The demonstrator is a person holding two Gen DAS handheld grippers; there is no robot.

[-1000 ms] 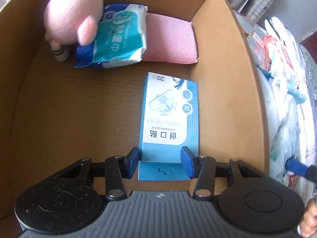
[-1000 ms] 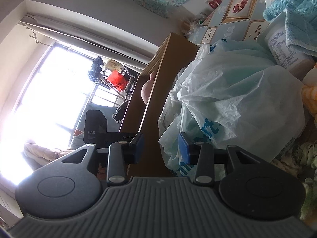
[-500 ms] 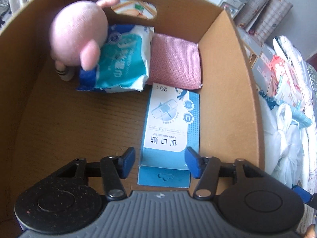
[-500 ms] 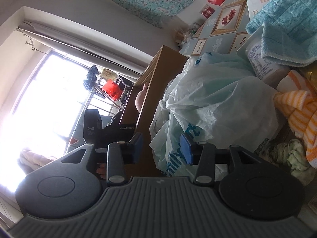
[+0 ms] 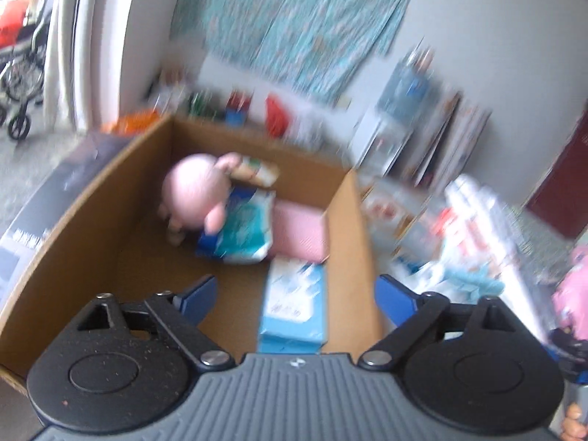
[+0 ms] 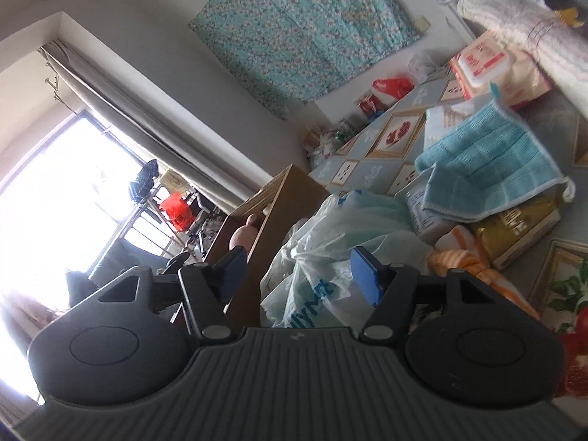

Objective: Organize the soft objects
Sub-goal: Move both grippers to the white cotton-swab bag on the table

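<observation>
1. The left gripper (image 5: 296, 299) is spread wide, grasping nothing, above the brown cardboard box (image 5: 351, 242).
2. The light-blue rectangular carton (image 5: 292, 312) lies inside the box against its right wall, near the pink plush toy (image 5: 193, 198).
3. The right gripper (image 6: 297, 272) is spread apart and empty, over a white plastic bag (image 6: 316, 257).

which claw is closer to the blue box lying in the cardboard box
Left. The left claw hangs open just above the blue box. The right claw is outside the cardboard box, over a plastic bag.
</observation>
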